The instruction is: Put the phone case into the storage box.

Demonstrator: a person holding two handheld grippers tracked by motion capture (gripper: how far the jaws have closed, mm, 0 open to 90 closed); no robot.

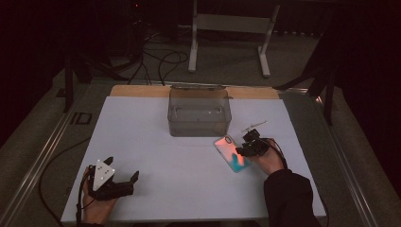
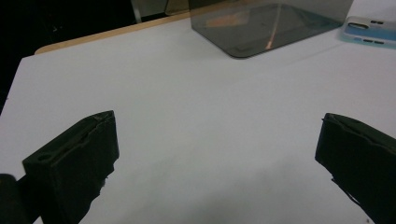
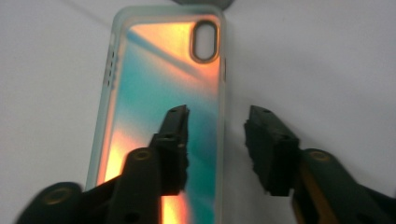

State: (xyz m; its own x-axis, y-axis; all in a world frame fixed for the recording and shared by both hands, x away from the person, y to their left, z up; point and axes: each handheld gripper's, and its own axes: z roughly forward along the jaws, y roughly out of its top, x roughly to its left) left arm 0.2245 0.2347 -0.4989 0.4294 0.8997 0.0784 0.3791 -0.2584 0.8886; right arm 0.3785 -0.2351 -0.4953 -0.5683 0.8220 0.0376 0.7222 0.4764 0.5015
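The phone case (image 1: 231, 153) lies flat on the white table sheet (image 1: 156, 142), right of centre in the high view and just below the lower right corner of the clear plastic box (image 1: 199, 113). The right gripper (image 1: 246, 147) sits at the case's right long edge. In the right gripper view its jaws are partly open and straddle that edge: the left jaw stands over the iridescent back of the case (image 3: 163, 93), the right jaw over bare sheet beside it. That stance suits a pinch across the rim, since a flat case offers no other hold from above. A gap shows between each jaw and the rim, so it probably grips nothing yet, though the blur near the pads leaves some doubt.

The left gripper (image 1: 116, 182) rests at the lower left of the high view, well apart from the case, jaws wide and empty over bare sheet, as the left gripper view confirms; it looks parked out of the way.

The near end of the case is cut off at the bottom of the right gripper view, behind the jaws. In the left gripper view the case (image 2: 369, 31) is a sliver at the upper right edge, and the box (image 2: 266, 25) is cropped at the top. Whether the box holds anything is hard to tell through its tinted walls.
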